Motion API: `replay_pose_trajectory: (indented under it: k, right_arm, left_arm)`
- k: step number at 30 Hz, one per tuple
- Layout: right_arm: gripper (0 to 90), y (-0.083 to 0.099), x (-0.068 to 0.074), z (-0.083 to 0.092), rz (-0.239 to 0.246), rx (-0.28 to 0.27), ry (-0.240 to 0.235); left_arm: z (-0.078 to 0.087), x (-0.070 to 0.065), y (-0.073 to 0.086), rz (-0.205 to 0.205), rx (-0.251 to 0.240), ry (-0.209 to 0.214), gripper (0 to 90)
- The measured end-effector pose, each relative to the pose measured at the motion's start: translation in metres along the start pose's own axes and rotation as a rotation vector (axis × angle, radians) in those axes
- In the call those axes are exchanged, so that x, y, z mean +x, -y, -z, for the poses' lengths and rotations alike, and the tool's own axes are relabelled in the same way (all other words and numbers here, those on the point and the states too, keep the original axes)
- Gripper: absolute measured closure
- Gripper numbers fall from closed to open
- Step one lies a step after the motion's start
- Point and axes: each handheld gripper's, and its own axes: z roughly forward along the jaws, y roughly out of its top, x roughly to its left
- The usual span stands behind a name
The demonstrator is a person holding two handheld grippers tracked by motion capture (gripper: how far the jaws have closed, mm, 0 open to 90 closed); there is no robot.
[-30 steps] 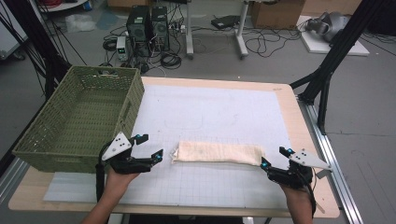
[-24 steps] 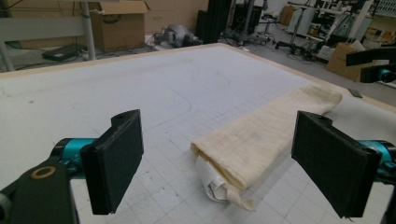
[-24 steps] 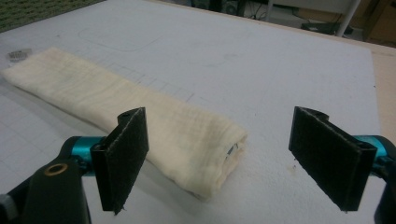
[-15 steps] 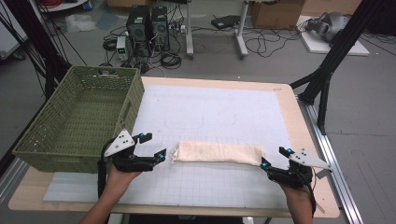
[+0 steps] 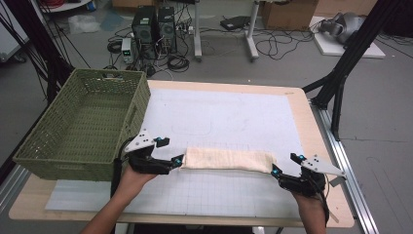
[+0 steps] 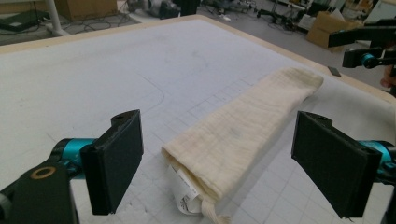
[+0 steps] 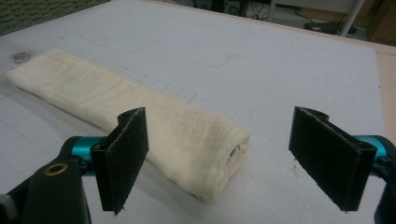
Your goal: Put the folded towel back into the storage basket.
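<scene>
A folded cream cloth (image 5: 226, 160) lies lengthwise on the white grid mat (image 5: 229, 112), near the table's front. My left gripper (image 5: 171, 151) is open at the cloth's left end, with one fingertip almost at the fabric. In the left gripper view the cloth's end (image 6: 233, 140), with a white label tucked under it, sits between the two spread jaws of that gripper (image 6: 218, 140). My right gripper (image 5: 285, 164) is open at the cloth's right end. In the right gripper view the rolled end (image 7: 205, 149) lies between the wide-apart jaws of the right gripper (image 7: 219, 140). Neither holds anything.
A green woven basket (image 5: 83, 122) stands on the table's left side, close behind my left gripper. The wooden table edge (image 5: 321, 146) borders the mat on the right. Black frame legs, cables and computer cases stand on the floor beyond.
My left gripper has slid right, up to the cloth's left end. The right gripper and the cloth have stayed put.
</scene>
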Motion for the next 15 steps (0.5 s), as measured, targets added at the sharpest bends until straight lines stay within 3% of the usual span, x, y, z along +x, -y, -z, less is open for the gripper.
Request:
replay_pose_trajectory:
  k: [9, 15]
  right_arm:
    - [18.9, 0.001, -0.002, 0.0, 0.001, -0.002, 0.001]
    - [18.9, 0.001, -0.001, -0.001, -0.006, 0.002, -0.003]
  left_arm:
    - [-0.02, 0.0, -0.004, 0.004, 0.045, 0.0, 18.3]
    - [-0.03, 0.006, -0.002, 0.043, 0.076, -0.029, 19.6]
